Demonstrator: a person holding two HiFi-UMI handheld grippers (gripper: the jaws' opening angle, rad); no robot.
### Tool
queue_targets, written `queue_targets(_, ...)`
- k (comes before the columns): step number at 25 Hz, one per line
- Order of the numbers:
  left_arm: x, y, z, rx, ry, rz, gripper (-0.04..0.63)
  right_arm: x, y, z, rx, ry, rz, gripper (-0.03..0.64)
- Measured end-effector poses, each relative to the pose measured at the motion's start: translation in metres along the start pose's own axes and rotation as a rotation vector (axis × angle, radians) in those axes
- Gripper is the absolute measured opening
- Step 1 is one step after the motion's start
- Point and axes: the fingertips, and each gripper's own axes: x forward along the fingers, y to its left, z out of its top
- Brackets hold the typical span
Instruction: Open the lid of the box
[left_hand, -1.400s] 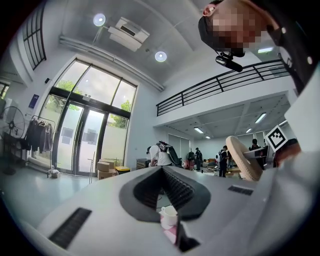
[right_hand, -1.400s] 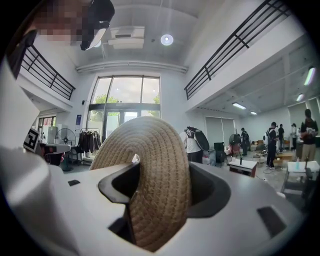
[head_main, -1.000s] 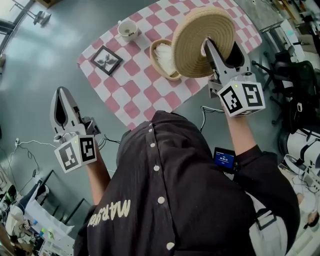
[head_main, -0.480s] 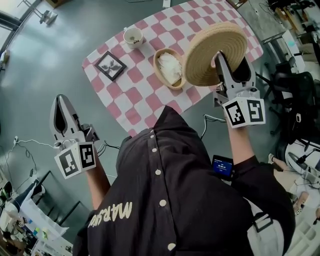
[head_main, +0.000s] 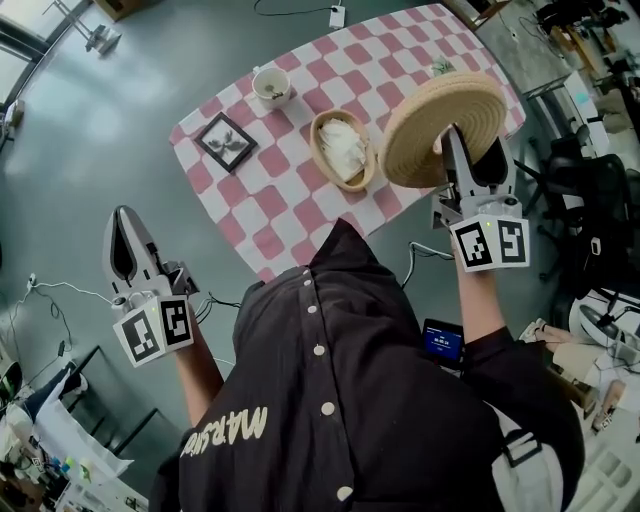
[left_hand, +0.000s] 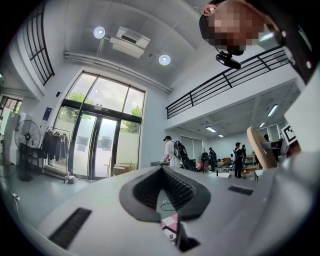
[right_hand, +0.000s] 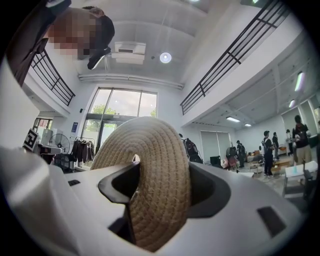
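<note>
Pinching the woven lid by its rim, the right tongs hold it tilted on edge in the air, just right of the open box and clear of it. The box sits on the checked bench with something white inside. Left tongs hang off the bench's near side, pressed together, empty. A cup and a framed picture sit further left.

the cloth is checked pink and white, the woven lid tan, the shirt black.
</note>
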Motion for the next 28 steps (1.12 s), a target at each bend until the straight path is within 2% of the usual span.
queue_targets(10, -0.012, 0.002, -0.005, 0.009, -0.012, 0.007, 0.011, -0.016, -0.003, -0.002, 0.001, -0.037, -0.004, 0.282)
queue_targets(28, -0.014, 0.001, -0.008, -0.002, -0.006, 0.010, 0.011, -0.020, 0.002, -0.006, -0.017, -0.036, -0.002, 0.282)
